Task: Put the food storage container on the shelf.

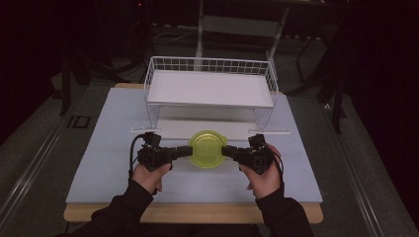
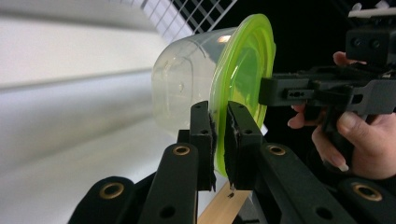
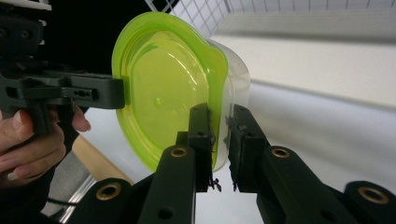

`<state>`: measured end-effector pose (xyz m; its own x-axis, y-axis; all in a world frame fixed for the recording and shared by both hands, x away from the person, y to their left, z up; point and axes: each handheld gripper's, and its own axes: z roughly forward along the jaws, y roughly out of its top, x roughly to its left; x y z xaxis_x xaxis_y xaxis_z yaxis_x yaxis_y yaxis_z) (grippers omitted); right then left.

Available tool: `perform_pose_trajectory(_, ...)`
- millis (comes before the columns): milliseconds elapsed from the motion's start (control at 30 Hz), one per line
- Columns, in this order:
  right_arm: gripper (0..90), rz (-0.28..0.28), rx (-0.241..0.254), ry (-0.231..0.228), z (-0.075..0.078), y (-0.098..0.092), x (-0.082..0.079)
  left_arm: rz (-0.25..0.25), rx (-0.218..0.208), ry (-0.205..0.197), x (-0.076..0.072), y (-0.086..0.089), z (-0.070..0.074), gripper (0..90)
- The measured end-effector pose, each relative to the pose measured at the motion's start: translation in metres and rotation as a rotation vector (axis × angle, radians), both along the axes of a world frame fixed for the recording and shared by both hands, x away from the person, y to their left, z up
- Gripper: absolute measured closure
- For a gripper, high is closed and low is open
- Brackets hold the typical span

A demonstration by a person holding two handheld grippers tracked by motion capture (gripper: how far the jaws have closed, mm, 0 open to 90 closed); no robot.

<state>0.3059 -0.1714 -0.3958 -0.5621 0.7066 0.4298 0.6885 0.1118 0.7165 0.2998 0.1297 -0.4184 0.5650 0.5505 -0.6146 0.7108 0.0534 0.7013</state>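
Clear plastic round container [image 1: 208, 149], glossy lime lid, rim pinched by left tool [image 1: 188, 150] and right tool [image 1: 225, 150]

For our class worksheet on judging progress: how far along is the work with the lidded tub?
Done: both tongs have closed on the green lid's rim, left tongs and right tongs on opposite sides, over the clear tub. In hand: the two-sided grip, in front of the wire rack. Left, probably: carrying it to the rack shelf; whether it is lifted cannot be told.
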Motion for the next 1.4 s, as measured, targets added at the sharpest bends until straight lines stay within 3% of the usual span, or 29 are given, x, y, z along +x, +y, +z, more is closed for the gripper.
perform_pose_trajectory(200, 80.4, -0.016, 0.008, -0.047, 0.022, 0.003, 0.003, 0.028, 0.008, -0.077, 0.005, 0.001, 0.021, 83.0)
perform_pose_trajectory(467, 80.7, -0.033, 0.015, -0.092, 0.052, 0.009, 0.011, 0.073, -0.002, -0.120, 0.016, 0.004, 0.045, 82.4)
perform_pose_trajectory(733, 80.7, -0.055, 0.009, -0.106, 0.072, 0.015, 0.027, 0.121, -0.001, -0.125, 0.031, 0.004, 0.064, 81.9)
perform_pose_trajectory(933, 80.8, -0.080, 0.021, -0.114, 0.093, 0.018, 0.043, 0.172, 0.027, -0.119, 0.049, 0.001, 0.088, 81.5)
perform_pose_trajectory(1133, 80.7, -0.103, 0.040, -0.083, 0.103, 0.018, 0.060, 0.199, 0.053, -0.121, 0.063, -0.003, 0.100, 81.2)
perform_pose_trajectory(1167, 80.7, -0.107, 0.036, -0.081, 0.104, 0.018, 0.063, 0.218, 0.062, -0.119, 0.070, -0.006, 0.103, 81.2)
perform_pose_trajectory(1400, 80.7, -0.143, 0.057, -0.031, 0.108, 0.016, 0.088, 0.242, 0.074, -0.093, 0.089, -0.012, 0.107, 80.6)
